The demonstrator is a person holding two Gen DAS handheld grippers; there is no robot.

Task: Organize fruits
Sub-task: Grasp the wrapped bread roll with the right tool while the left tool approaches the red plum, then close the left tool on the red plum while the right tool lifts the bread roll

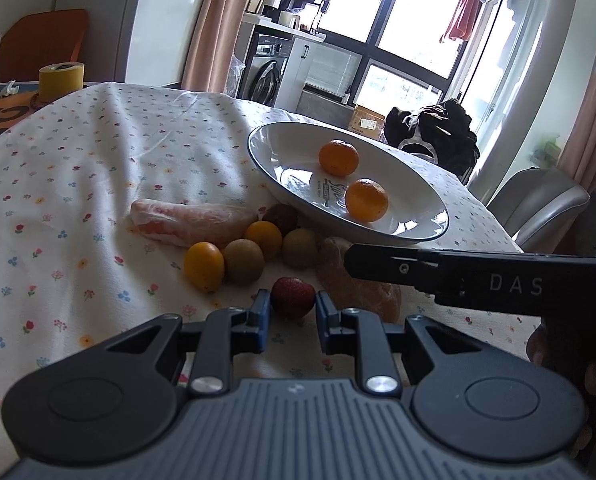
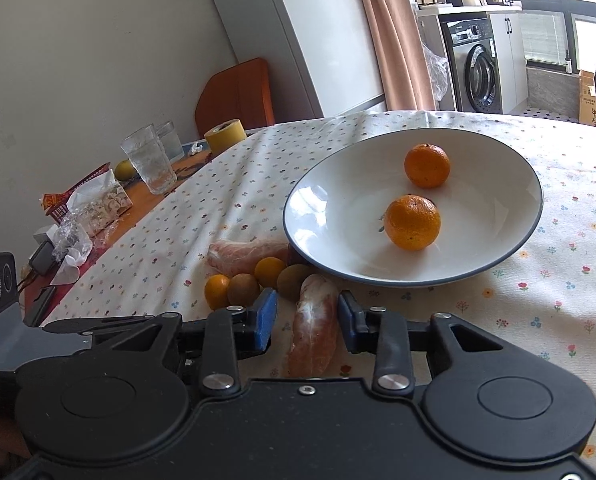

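Left hand-held gripper open around strawberry; right straddles pomelo segment

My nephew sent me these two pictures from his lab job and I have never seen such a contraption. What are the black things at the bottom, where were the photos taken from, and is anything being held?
The black things are two hand-held grippers, each with two blue-padded fingers; a person carries one in each hand. A wide-angle camera on each looks forward along its fingers, so each picture is one gripper's own view.

In the left view, the left gripper stands open around a strawberry, not yet squeezing it. In the right view, the right gripper stands open around a peeled citrus segment. Nothing is held yet.

On the flowered tablecloth sits a white plate holding two mandarins. Beside it lie small yellow fruits, brownish-green round ones and another peeled segment.
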